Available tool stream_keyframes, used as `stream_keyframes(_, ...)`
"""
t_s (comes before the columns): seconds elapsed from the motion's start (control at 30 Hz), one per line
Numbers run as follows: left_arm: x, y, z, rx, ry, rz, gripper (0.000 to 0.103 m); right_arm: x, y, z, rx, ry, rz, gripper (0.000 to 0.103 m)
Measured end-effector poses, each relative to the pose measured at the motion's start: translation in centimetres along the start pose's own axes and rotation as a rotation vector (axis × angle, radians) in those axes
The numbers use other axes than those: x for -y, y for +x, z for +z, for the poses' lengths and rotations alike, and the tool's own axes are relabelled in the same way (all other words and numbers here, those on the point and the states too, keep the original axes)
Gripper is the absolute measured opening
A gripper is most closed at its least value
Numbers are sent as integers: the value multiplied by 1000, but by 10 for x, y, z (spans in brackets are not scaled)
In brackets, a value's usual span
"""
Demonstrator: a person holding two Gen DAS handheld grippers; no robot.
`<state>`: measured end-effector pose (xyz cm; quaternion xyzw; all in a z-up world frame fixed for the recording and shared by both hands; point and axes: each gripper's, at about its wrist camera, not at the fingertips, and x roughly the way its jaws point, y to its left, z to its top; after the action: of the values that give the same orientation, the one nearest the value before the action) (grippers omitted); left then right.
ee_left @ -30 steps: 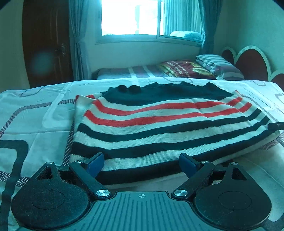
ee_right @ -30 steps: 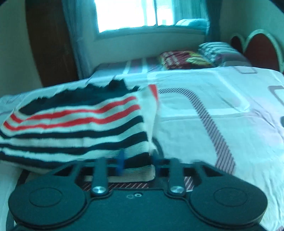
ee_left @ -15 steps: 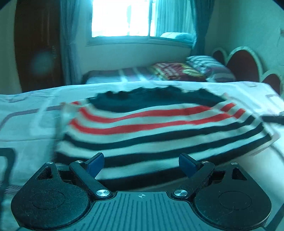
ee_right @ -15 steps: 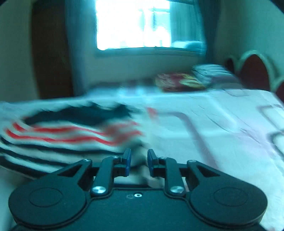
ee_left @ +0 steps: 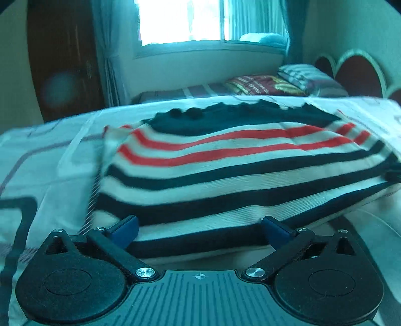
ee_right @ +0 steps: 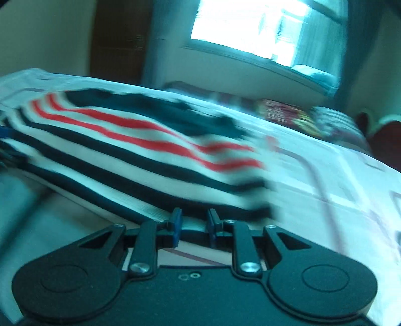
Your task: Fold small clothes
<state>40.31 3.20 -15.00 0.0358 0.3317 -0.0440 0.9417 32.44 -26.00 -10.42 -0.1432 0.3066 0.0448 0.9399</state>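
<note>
A small knitted garment (ee_left: 225,175) with white, black and red stripes and a dark top edge lies flat on the bed. My left gripper (ee_left: 199,229) is open, its blue fingertips spread wide at the garment's near hem, holding nothing. In the right wrist view the same garment (ee_right: 140,155) runs across the left and middle. My right gripper (ee_right: 193,225) sits at the garment's near edge with its jaws close together and a narrow gap between them. The view is tilted and blurred, and no cloth shows between the pads.
The bed sheet (ee_left: 37,160) is white with dark line patterns and spreads to the left and right (ee_right: 338,190) of the garment. Pillows and a folded blanket (ee_left: 288,80) lie at the far end by the headboard (ee_left: 356,72). A window (ee_left: 180,22) is behind.
The right gripper let go of the garment's corner, then tilted and swung left along the near hem. The left gripper stayed open and shifted slightly.
</note>
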Motion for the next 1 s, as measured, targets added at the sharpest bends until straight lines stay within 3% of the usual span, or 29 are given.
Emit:
stream_keyframes(0.1,-7,-4,-4,6,13,-4,103,30,-3,-11,-29,86,-8,35)
stream_keyframes(0.17,-4,-2,-4,5,5,7,103,41,-2,-15,-28,155,35,33)
stream_keyframes(0.33,0,-1,1,-2,2,33,103,35,-4,-8,-30,174,13,33)
stream_keyframes(0.47,-2,-13,0,31,-4,68,103,31,-31,-7,69,159,17,32)
stream_keyframes(0.57,-6,-6,-5,3,3,69,103,30,-7,-13,-67,132,8,32)
stream_keyframes(0.73,1,-18,0,-5,37,119,103,48,-18,-13,-10,288,32,32)
stream_keyframes(0.9,-14,-39,-14,-15,-83,93,103,41,-24,-10,-14,240,52,32)
stream_keyframes(1.0,-26,-47,-19,-13,-245,3,102,33,-30,-8,-17,246,69,33)
